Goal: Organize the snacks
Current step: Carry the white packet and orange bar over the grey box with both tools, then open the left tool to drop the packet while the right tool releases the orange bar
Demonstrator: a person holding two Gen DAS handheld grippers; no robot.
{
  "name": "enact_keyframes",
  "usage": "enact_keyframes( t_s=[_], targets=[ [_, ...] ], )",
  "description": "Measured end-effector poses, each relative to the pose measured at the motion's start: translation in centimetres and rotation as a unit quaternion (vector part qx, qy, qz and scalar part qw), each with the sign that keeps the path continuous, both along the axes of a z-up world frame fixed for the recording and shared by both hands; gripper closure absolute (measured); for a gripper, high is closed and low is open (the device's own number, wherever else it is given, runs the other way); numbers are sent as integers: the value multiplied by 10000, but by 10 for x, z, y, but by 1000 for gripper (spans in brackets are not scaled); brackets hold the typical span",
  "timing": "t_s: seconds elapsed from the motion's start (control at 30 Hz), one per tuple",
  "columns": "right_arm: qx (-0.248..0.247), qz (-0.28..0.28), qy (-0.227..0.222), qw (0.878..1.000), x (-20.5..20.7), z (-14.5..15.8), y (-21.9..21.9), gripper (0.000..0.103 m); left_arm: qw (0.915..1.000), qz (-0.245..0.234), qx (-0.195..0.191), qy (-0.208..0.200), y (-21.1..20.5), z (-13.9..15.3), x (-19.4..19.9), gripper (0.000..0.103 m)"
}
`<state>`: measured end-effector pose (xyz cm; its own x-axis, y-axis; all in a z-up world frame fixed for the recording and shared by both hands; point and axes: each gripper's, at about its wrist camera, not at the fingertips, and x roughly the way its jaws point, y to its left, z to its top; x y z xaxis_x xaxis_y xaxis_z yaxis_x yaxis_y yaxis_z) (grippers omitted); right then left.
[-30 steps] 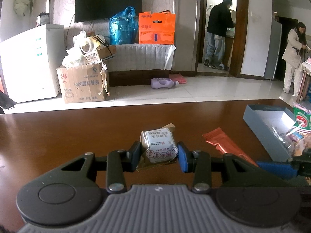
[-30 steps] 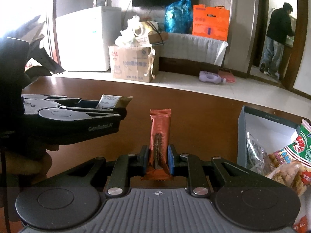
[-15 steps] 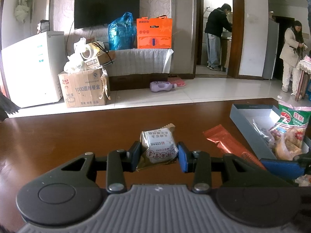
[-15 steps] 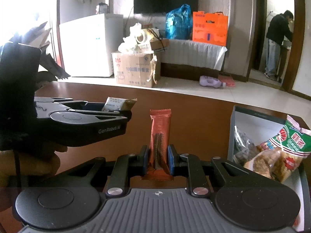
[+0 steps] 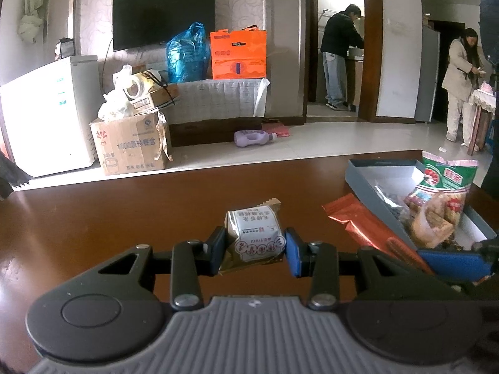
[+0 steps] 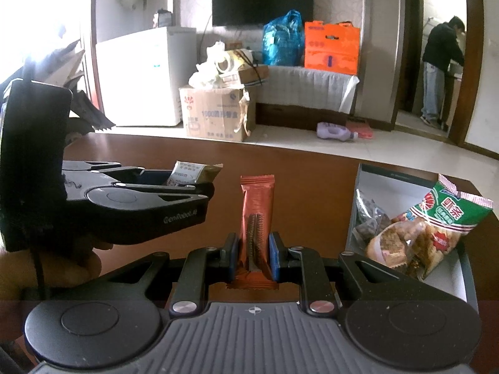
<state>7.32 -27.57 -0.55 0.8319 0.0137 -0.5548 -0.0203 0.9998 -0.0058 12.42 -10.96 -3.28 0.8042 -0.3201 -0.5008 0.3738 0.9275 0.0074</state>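
A white pastry packet is pinched by the left tongs above the bench. A red bar is pinched upright by the right tongs, beside a grey box in which a green bag is seen.

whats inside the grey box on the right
The grey box holds a green snack bag leaning on its wall and a dark clear packet behind it. Whatever lies beneath them is covered; some white floor shows.
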Motion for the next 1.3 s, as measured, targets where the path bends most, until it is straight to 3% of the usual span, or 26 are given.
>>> enact_keyframes(
  t_s=[0.3, 0.6, 0.87, 1.17, 1.2, 1.3],
  targets=[
    [-28, -324, -113, 9994, -21, 7, -35, 81, 9994, -329, -34, -111, -46, 16, -16, 65],
    [85, -1073, -157, 9941, -32, 4, -104, 81, 9958, -884, -180, -133, -135, 21, -16, 65],
    [206, -1375, 120, 9902, -25, -20, -144, 81, 9914, -1299, -173, -15, -207, 2, -6, 65],
    [108, -1395, 267, 9898, -18, -32, -144, 78, 9916, -1285, -122, 51, -227, -21, 10, 60],
    [107, -1398, 269, 9898, -19, -33, -143, 75, 9919, -1268, -106, 41, -228, -21, 10, 55],
    [25, -1432, 217, 9895, -19, -29, -140, 50, 9930, -1175, -99, 25, -227, -22, 12, 42]
  ],
)
